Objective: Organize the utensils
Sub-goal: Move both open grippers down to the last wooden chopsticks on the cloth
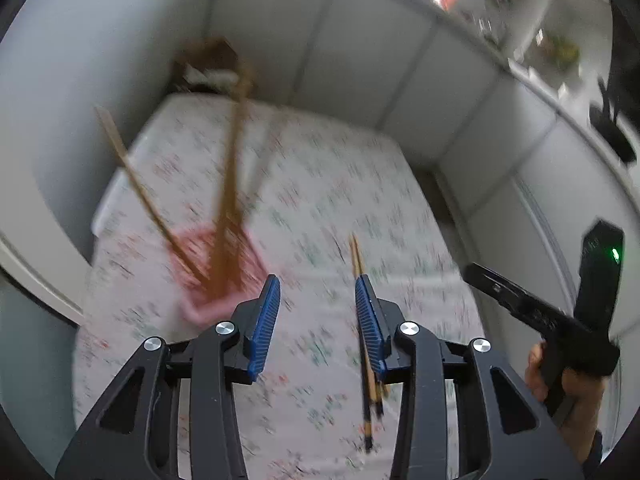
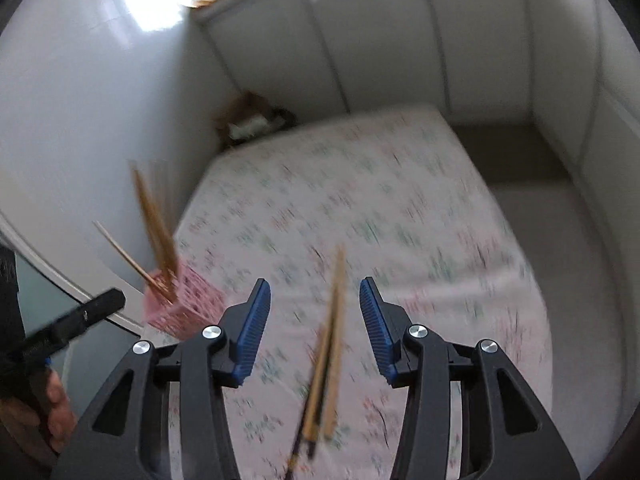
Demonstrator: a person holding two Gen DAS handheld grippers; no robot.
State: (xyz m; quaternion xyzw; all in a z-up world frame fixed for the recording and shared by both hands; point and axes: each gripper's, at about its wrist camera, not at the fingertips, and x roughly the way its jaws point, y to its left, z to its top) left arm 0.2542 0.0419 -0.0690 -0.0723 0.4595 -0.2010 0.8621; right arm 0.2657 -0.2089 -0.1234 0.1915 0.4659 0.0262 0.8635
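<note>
While both pictures are blurry, the biggest thing in them is the table (image 1: 304,200) (image 2: 400,208), covered with a white cloth with small flowers on it. It sits in a corner, with pale walls (image 1: 360,48) (image 2: 400,32) around it.

Next come the two black tools with blue pads. The left gripper (image 1: 317,304) has its jaws wide apart, and nothing is between them. The right gripper (image 2: 315,312) also has its jaws wide apart and holds nothing. In the left view, a hand (image 1: 560,380) holds the right tool at the right edge.

A pink holder (image 1: 218,276) (image 2: 184,304) with little holes stands near the left side of the table. Long wooden sticks (image 1: 230,184) (image 2: 156,224) stand in it and lean out in different ways.

Smallest are the loose chopsticks (image 1: 370,360) (image 2: 326,356). They lie flat on the cloth, close together. In the left view they sit just under the right pad. In the right view they lie between the two pads, below them.
</note>
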